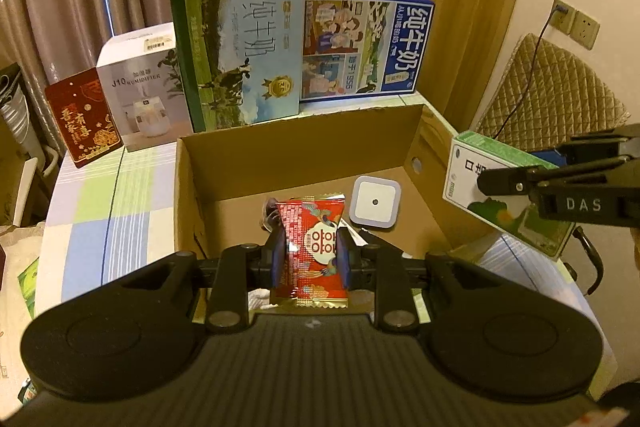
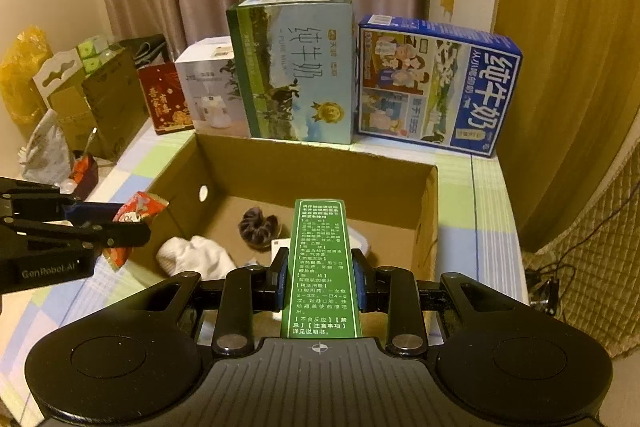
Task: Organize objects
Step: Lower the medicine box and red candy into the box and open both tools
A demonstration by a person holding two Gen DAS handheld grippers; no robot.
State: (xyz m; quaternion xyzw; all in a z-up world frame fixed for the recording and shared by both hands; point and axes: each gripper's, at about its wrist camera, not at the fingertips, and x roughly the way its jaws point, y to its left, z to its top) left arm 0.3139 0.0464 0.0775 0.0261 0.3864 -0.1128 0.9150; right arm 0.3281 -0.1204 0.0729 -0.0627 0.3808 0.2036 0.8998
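Both grippers are loaded, I'd guess so each item can drop straight into the open brown cardboard box (image 1: 304,151) on the checked worktop (image 1: 116,195). The left gripper (image 1: 311,255) pinches a red foil snack packet (image 1: 313,243) near the box's near-left edge. The right gripper (image 2: 321,277) clamps a slim green-and-white medicine carton (image 2: 320,267), pointing forward above the box's near side.

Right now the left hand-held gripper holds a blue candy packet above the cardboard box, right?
Not quite: the candy packet in the left hand-held gripper is red, as the left wrist view shows. It is held above the cardboard box.
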